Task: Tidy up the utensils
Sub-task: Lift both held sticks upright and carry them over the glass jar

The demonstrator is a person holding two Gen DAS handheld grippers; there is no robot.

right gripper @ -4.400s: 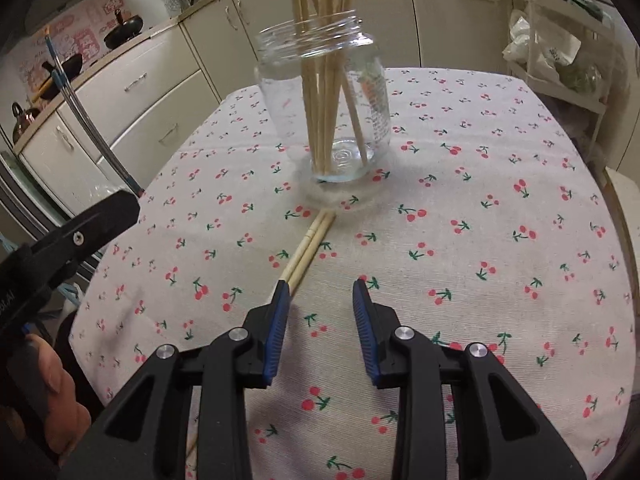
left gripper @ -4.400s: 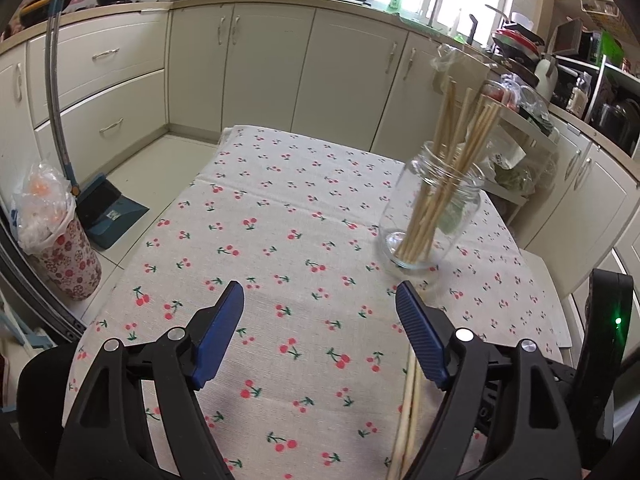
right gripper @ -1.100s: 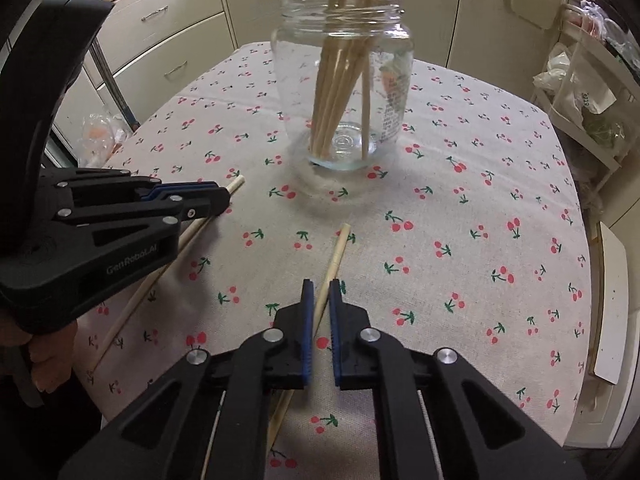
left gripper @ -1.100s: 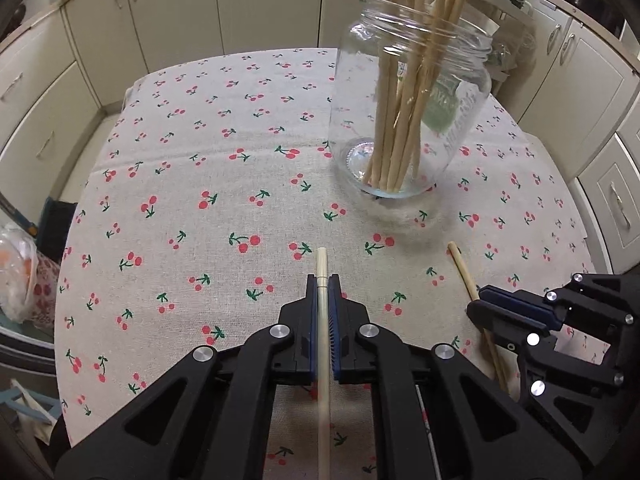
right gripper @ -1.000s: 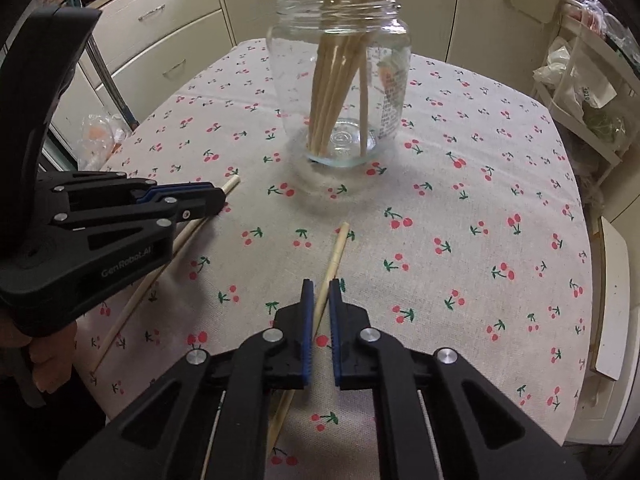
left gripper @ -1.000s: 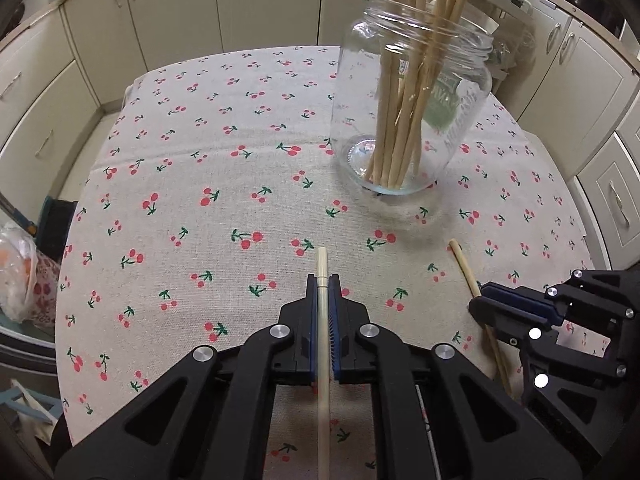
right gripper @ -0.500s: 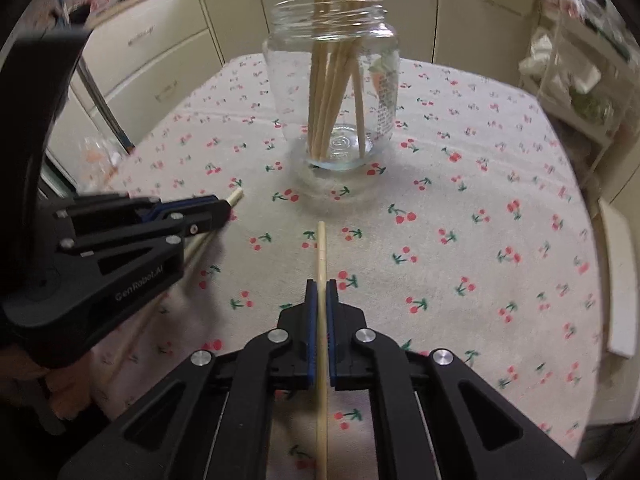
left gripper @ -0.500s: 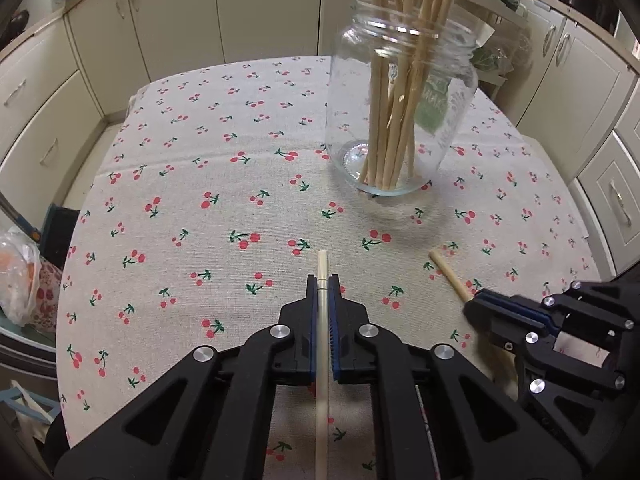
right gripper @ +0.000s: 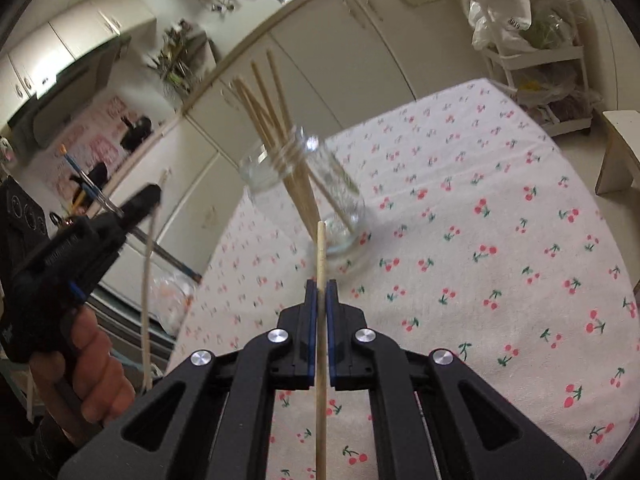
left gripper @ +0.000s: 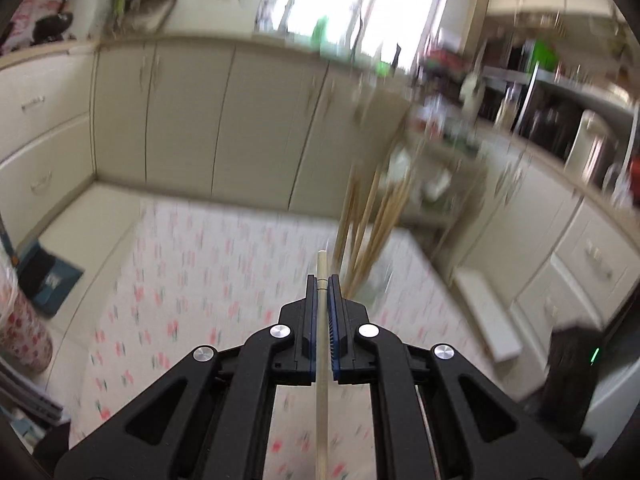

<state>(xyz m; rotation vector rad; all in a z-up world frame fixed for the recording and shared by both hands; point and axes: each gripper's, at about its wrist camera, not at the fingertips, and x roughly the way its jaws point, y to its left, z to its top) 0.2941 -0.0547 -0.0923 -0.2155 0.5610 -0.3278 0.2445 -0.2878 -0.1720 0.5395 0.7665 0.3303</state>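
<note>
My left gripper [left gripper: 321, 280] is shut on a wooden chopstick [left gripper: 321, 364] that runs back between its blue pads, lifted above the cherry-print tablecloth [left gripper: 192, 280]. The glass jar [left gripper: 372, 284] with several chopsticks [left gripper: 372, 224] stands just ahead and to the right, blurred. My right gripper [right gripper: 319, 283] is shut on a second chopstick [right gripper: 320, 320], its tip pointing at the jar [right gripper: 316, 188], which looks tilted because the view is rolled. In the right wrist view the left gripper [right gripper: 148, 196] is raised at the left with its chopstick [right gripper: 147, 280] hanging down, held by a hand [right gripper: 86, 364].
Cream kitchen cabinets [left gripper: 192, 120] line the far wall. A floral bin [left gripper: 20, 324] stands on the floor at the left. A white shelf rack with bags [right gripper: 532, 56] stands beyond the table at the right, and a stool [right gripper: 618, 148] beside it.
Both grippers have risen off the table with their chopsticks. The left view has tipped up toward the cabinets and blurred. The right view has rolled, so the jar now leans.
</note>
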